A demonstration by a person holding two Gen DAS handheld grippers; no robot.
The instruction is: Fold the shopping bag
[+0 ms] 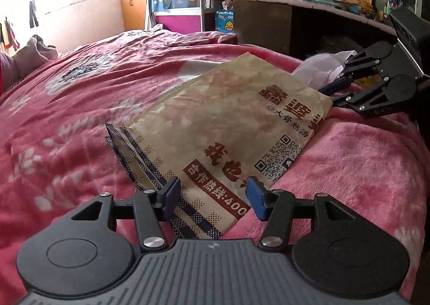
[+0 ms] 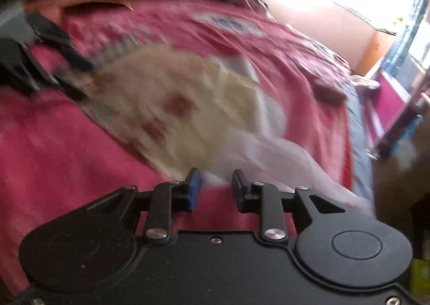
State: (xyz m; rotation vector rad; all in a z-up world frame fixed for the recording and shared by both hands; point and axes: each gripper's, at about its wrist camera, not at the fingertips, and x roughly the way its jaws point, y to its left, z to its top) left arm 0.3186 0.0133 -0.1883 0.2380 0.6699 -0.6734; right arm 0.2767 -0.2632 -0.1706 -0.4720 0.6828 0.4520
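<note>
Shopping bag (image 1: 228, 122) lies flat, apparently unfolded, on the bed (image 1: 80, 106) near its right edge; both grippers' jaws spread, left gripper (image 1: 212, 194) straddling its near end, right gripper (image 2: 216, 186) at its white end.

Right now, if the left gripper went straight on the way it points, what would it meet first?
Most likely the shopping bag itself: the left gripper is open with the bag's printed bottom end between its fingers. Height above it is unclear.
</note>
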